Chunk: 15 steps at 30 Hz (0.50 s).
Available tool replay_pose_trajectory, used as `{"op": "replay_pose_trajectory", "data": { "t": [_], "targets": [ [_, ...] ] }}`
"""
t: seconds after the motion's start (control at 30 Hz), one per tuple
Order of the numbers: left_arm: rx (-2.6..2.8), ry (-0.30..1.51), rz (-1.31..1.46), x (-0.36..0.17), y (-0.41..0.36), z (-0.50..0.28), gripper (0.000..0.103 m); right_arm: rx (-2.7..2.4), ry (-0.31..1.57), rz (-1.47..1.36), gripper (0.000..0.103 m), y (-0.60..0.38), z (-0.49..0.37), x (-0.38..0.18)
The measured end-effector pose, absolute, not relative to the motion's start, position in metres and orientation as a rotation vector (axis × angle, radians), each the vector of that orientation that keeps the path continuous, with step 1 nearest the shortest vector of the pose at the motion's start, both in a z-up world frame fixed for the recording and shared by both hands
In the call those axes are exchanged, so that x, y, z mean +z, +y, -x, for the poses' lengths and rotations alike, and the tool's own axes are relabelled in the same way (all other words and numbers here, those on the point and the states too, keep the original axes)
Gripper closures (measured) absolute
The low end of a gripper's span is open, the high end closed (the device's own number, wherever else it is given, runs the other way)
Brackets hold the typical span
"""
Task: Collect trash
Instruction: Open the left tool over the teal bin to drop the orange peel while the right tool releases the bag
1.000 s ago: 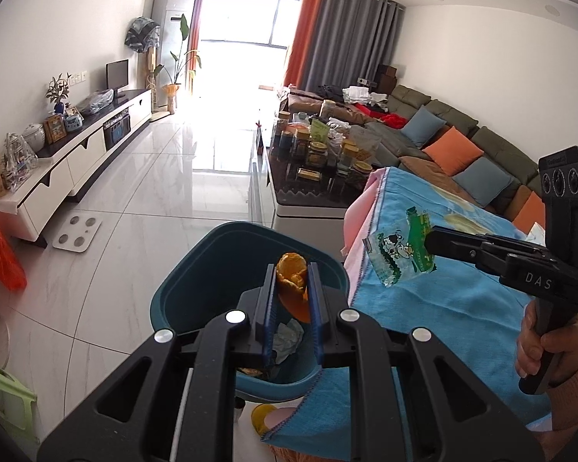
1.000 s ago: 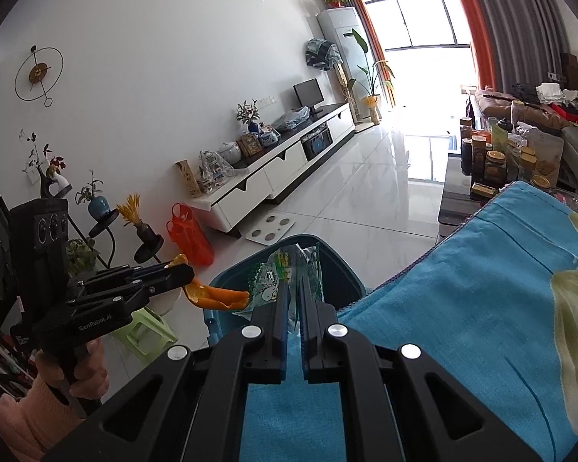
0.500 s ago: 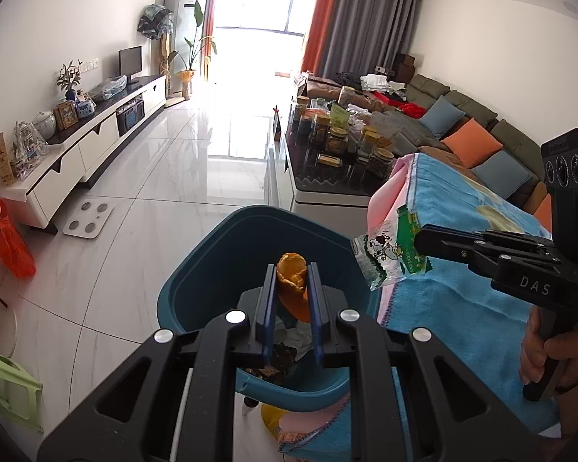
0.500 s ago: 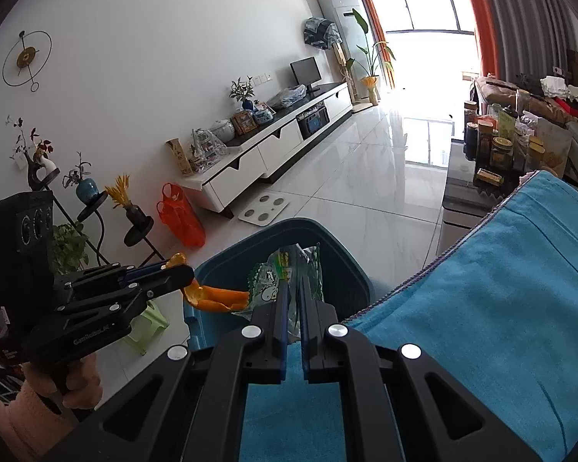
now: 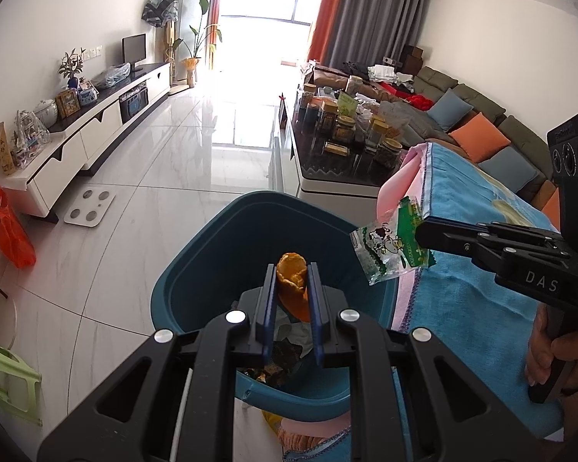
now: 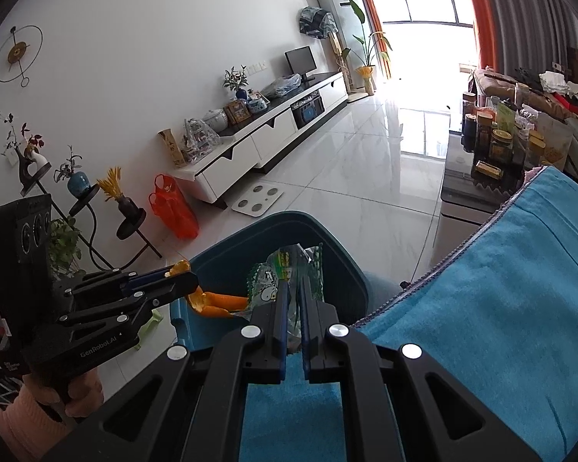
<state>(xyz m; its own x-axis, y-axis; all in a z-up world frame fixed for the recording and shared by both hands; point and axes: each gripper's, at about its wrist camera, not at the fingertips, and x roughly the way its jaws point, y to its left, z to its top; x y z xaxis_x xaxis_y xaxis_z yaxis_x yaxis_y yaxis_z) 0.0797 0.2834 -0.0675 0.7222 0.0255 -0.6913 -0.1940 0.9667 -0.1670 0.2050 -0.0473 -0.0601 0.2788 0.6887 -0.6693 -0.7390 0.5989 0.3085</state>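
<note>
My left gripper [image 5: 292,269] is shut on a piece of orange peel [image 5: 292,284] and holds it over the open teal trash bin [image 5: 196,269]. It also shows in the right wrist view [image 6: 181,275] with the peel [image 6: 215,302] hanging over the bin [image 6: 339,265]. My right gripper [image 6: 293,265] is shut on a clear green-printed snack wrapper [image 6: 266,283] at the bin's near rim. The wrapper also shows in the left wrist view [image 5: 389,252], held by the right gripper [image 5: 420,231]. Some trash lies inside the bin.
A table covered with a blue towel [image 5: 474,269] stands right of the bin. Behind it a coffee table holds several jars [image 5: 346,131], and a sofa [image 5: 481,127] stands beyond. A white TV cabinet [image 5: 88,131], a bathroom scale [image 5: 90,208] and an orange bag [image 5: 7,227] are at left.
Both grippers have moved forward toward the bin with their loads. The peel and the wrapper now sit over the bin's opening. Neither gripper has let go.
</note>
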Motion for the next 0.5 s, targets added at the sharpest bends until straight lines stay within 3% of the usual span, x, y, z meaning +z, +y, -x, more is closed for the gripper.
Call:
{"op": "replay_pose_trajectory", "data": {
  "t": [0.5],
  "targets": [
    [0.133, 0.808, 0.263, -0.087, 0.292, -0.096, 0.087, 0.944, 0.910, 0.108, 0.095, -0.025, -0.213, -0.067]
  ]
}}
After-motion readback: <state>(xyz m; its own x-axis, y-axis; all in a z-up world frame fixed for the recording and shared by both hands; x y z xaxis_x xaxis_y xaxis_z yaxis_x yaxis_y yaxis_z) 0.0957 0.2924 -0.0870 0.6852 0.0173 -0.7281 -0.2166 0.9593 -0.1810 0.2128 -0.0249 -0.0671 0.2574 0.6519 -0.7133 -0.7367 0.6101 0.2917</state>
